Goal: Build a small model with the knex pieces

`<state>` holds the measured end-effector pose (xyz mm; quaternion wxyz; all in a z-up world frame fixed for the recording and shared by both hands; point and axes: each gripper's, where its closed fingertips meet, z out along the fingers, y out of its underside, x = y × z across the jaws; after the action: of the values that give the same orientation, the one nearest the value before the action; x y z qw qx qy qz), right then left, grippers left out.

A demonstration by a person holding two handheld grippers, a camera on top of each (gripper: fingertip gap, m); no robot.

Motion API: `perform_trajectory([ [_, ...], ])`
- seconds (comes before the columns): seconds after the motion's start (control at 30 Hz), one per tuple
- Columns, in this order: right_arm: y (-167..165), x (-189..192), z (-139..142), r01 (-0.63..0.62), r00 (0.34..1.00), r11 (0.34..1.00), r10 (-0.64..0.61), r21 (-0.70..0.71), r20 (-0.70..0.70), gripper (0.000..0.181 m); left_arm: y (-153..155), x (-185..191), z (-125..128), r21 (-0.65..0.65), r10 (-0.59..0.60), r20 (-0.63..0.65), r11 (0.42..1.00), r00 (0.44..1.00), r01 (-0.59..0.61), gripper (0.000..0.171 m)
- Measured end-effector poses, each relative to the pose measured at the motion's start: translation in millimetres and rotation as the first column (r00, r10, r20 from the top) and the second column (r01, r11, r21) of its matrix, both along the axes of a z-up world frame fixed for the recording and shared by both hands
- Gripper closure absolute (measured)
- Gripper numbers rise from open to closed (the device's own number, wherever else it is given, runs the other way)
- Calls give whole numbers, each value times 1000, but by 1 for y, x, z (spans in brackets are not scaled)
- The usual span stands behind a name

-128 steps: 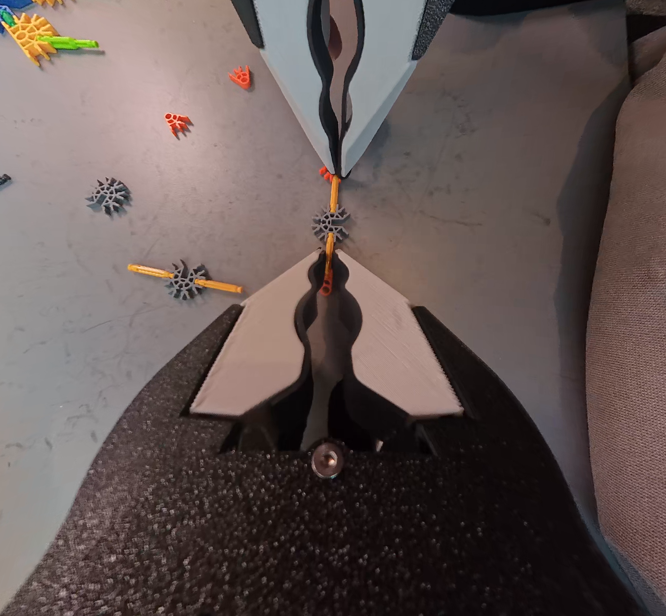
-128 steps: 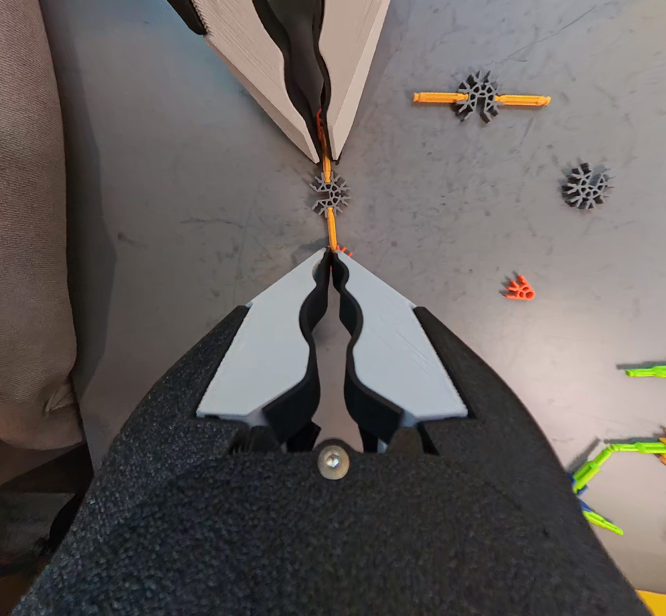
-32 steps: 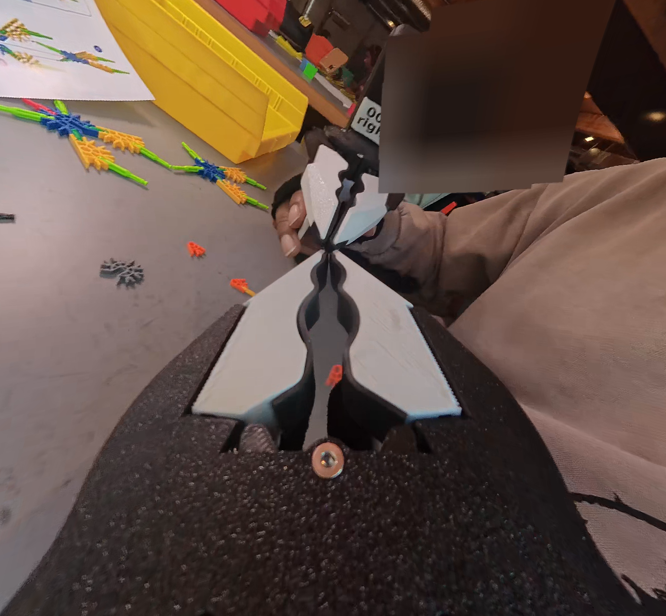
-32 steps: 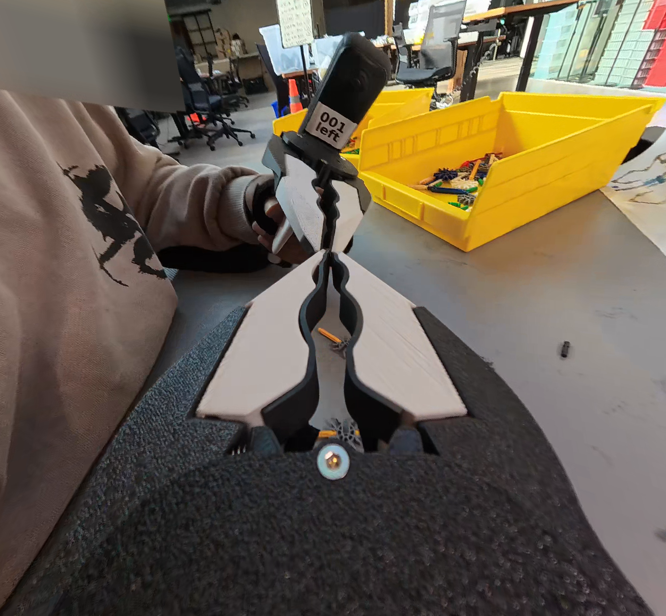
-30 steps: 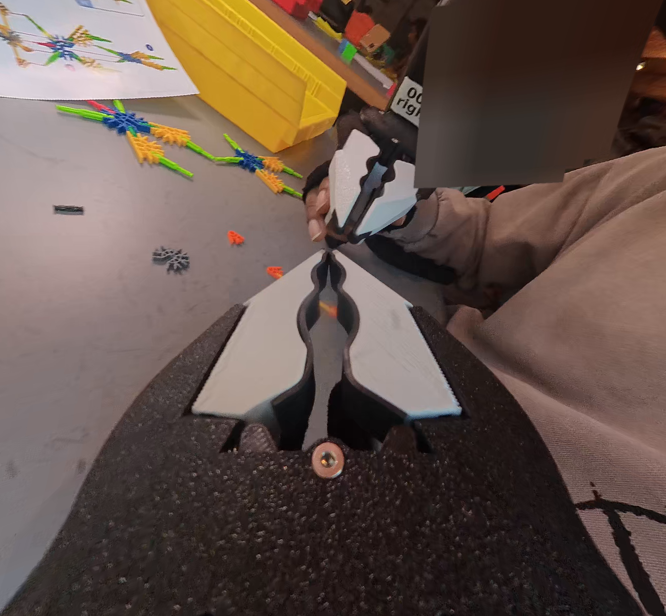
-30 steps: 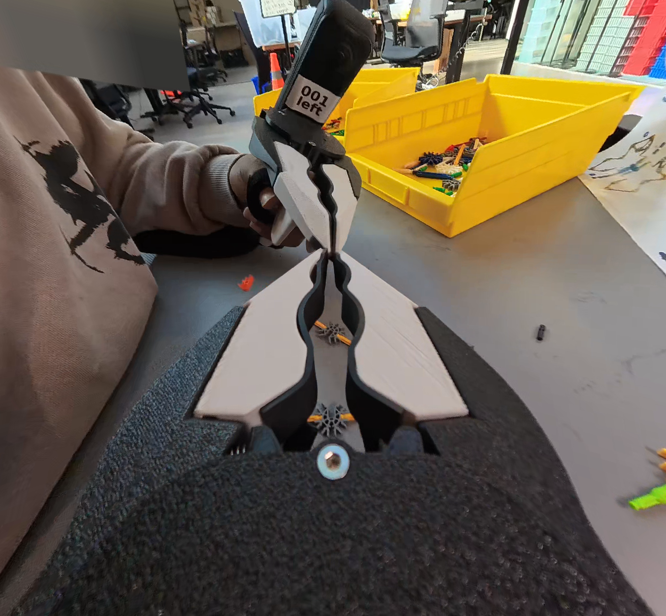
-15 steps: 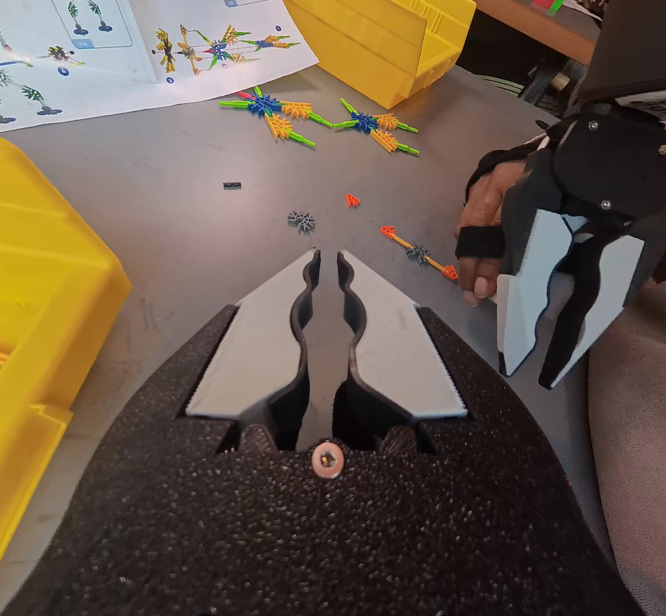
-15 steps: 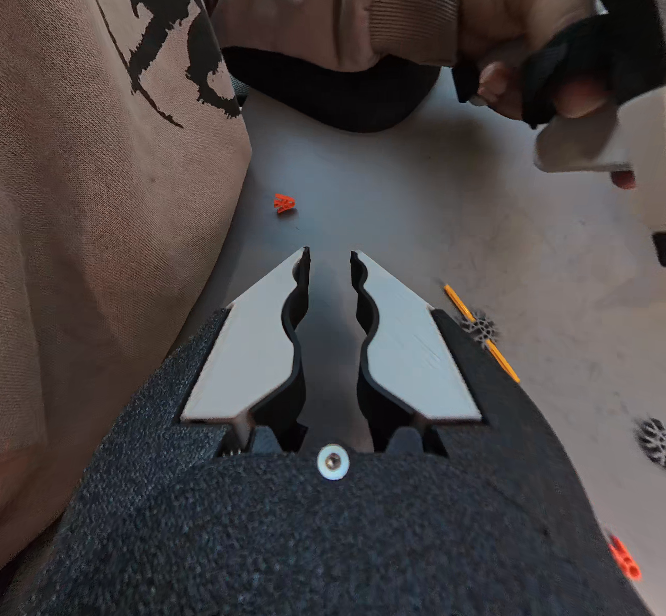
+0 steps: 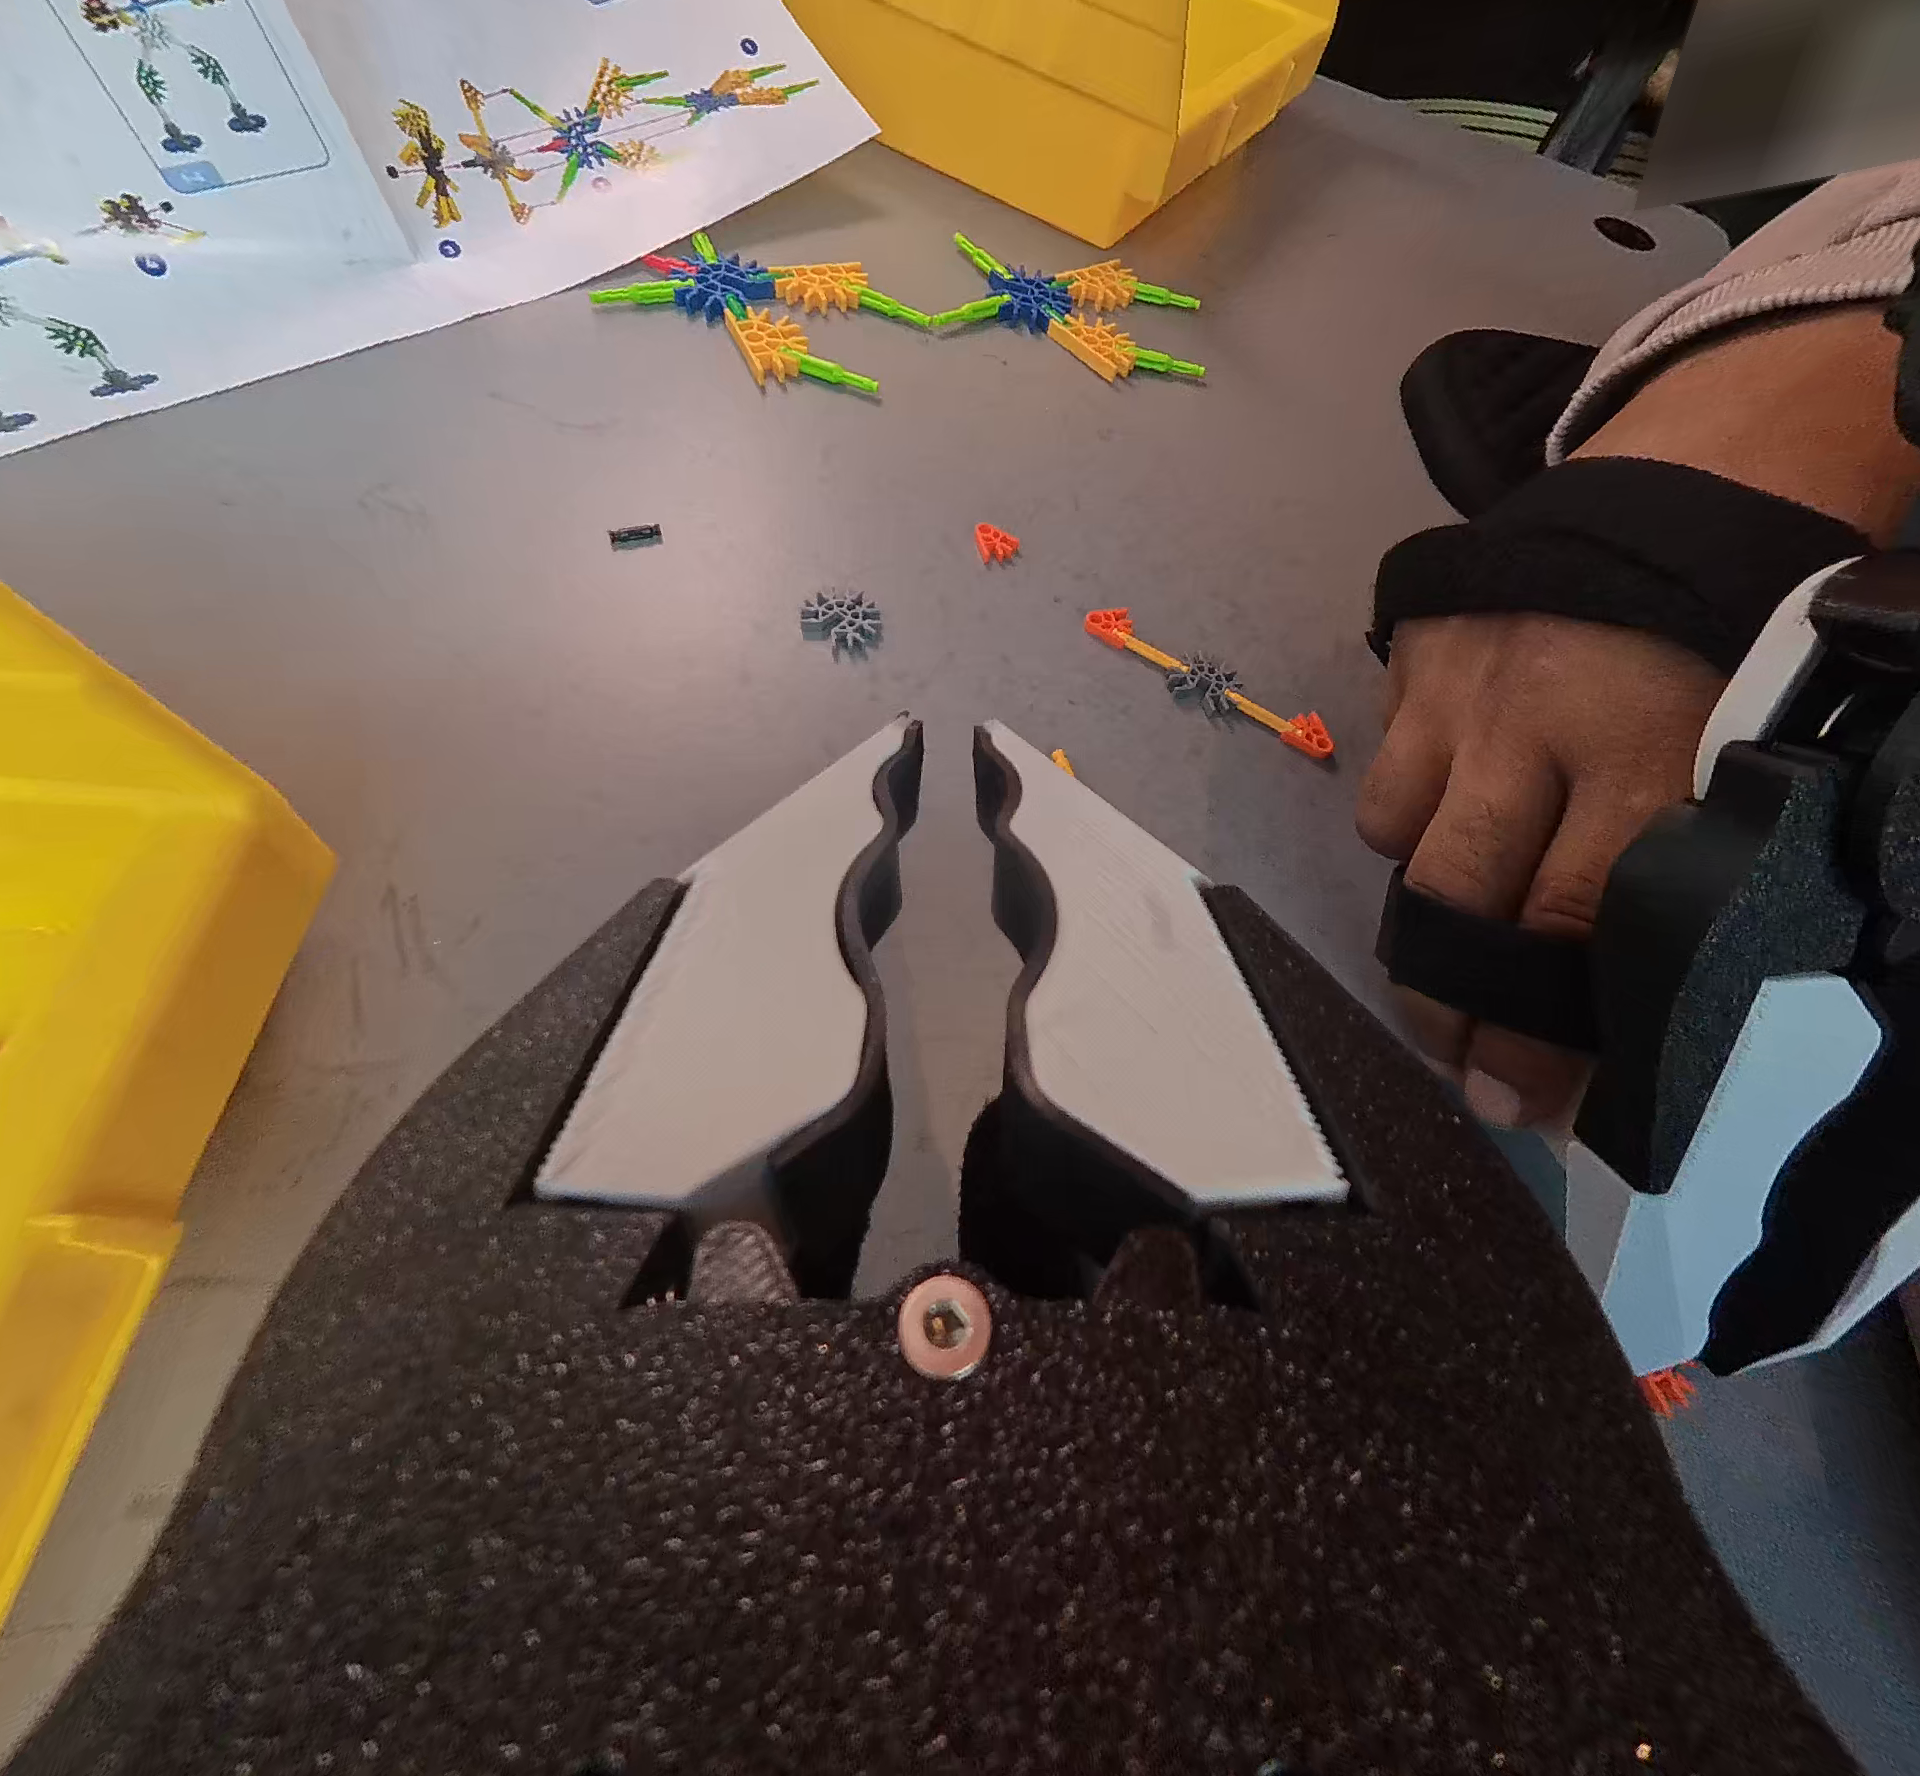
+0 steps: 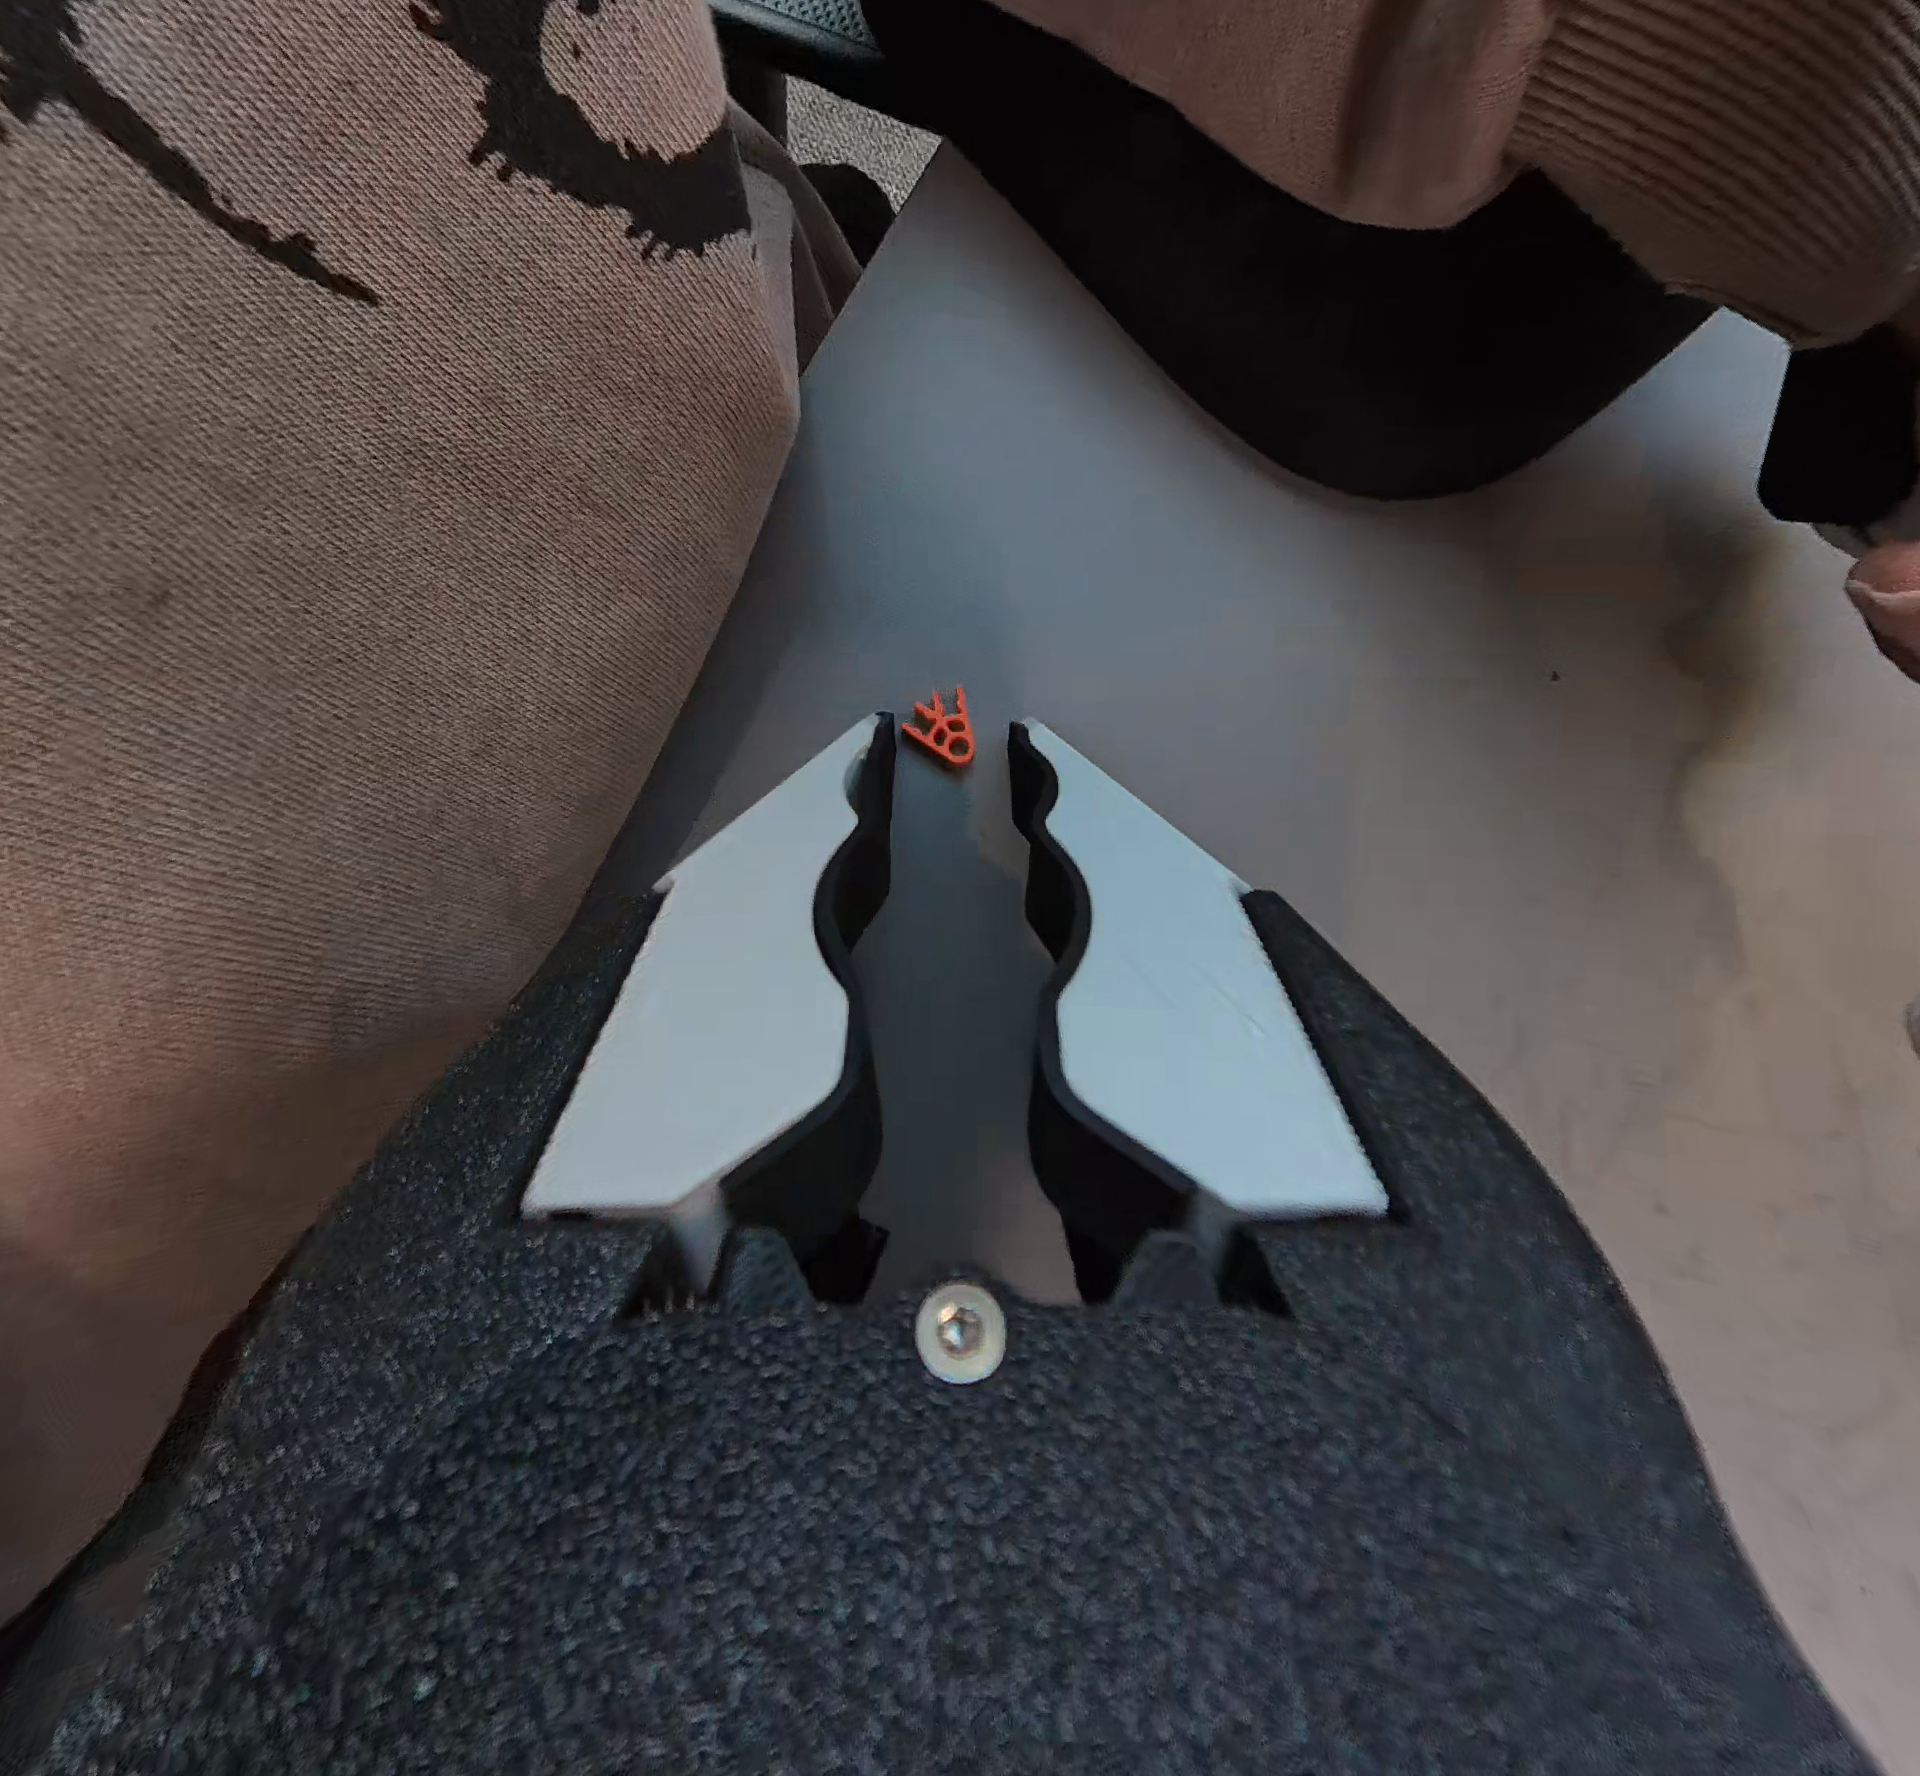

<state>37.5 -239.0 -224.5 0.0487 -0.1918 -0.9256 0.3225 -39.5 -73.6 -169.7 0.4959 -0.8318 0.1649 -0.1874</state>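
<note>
Fingers of the left gripper [image 9: 947, 734] are standing narrowly apart, gripping nothing, and hovering over the grey bench [image 9: 416, 604]. Just past their tips a dark grey snowflake-shaped connector [image 9: 842, 623] is lying flat, and a small orange tip of some piece [image 9: 1061, 760] is peeking out beside the right finger. Farther right, a short assembly of yellow rods through a grey connector with orange end pieces [image 9: 1205, 683] is resting on the bench, near the knuckles of the person's right hand [image 9: 1507, 791], which is strapped into the right gripper. A loose orange connector [image 9: 995, 542] and a small black clip [image 9: 635, 536] are lying beyond it. Farther back, a green, blue and yellow spiky build [image 9: 894, 308] is sitting in front of a printed instruction sheet [image 9: 312, 64] and a yellow bin [image 9: 1039, 12]; a second yellow bin [image 9: 104, 947] is filling the left edge.

Fingers of the right gripper [image 10: 951, 729] are spread moderately, also gripping nothing, and pointing down at the bench [image 10: 1299, 687] close to the person's beige sweatshirt [image 10: 364, 479]. A small orange fan-shaped connector [image 10: 943, 731] is lying on the bench right between the two tips, touching neither as far as can be seen. In the left wrist view the same piece is showing as an orange speck [image 9: 1668, 1392] under the right gripper's tips.
</note>
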Motion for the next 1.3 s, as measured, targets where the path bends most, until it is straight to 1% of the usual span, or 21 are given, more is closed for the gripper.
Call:
perform_trajectory([
  [0.07,0,0,0,-7,1000,1000,7,18,8,162,-1,2,-2,-1,-7,-12,1000,1000,7,162],
  [0.13,1,-1,0,-9,1000,1000,9,29,10,170,-2,4,-3,-4,-16,-23,1000,1000,16,162],
  [0.23,2,0,0,-12,1000,999,13,30,-16,171,-5,8,-6,-16,-41,-43,999,998,40,162],
  [0.27,5,0,1,-7,1000,999,8,33,-27,171,-6,9,-6,-20,-48,-52,999,997,47,161],
  [0.3,13,0,3,9,999,999,-7,39,-47,177,-7,11,-8,-26,-58,-61,998,996,56,160],
  [0.37,37,-4,17,72,994,997,-70,15,-84,177,-11,15,-13,-58,-87,-67,995,994,83,156],
  [0.47,96,-11,38,224,966,975,-220,9,-138,176,-16,20,-27,-132,-111,-102,987,989,97,150],
  [0.53,126,-11,47,291,945,957,-289,-15,-152,177,-19,26,-34,-168,-141,-121,978,983,120,147],
  [0.6,145,-10,47,326,932,945,-328,-35,-153,177,-21,31,-37,-182,-164,-134,974,977,138,147],
  [0.67,157,-11,41,352,923,935,-353,-35,-156,177,-22,33,-42,-196,-172,-157,971,973,140,147],
  [0.77,161,-14,33,359,920,931,-366,-74,-138,177,-23,39,-46,-205,-189,-180,967,965,151,147],
  [0.87,167,-17,22,372,919,926,-377,-66,-114,177,-23,40,-54,-212,-211,-254,964,944,158,151],
  [0.9,168,-18,20,371,920,926,-377,-68,-105,177,-25,43,-54,-209,-231,-254,961,939,180,154],
  [1.0,168,-18,15,362,927,931,-365,-55,-84,177,-28,47,-54,-209,-279,-252,951,927,229,155],
  [1.13,163,-14,13,331,941,942,-334,-61,-55,177,-37,49,-54,-203,-352,-274,931,895,304,155],
  [1.3,154,-7,10,275,961,960,-276,-49,-27,177,-51,56,-54,-202,-480,-285,876,830,438,155],
])
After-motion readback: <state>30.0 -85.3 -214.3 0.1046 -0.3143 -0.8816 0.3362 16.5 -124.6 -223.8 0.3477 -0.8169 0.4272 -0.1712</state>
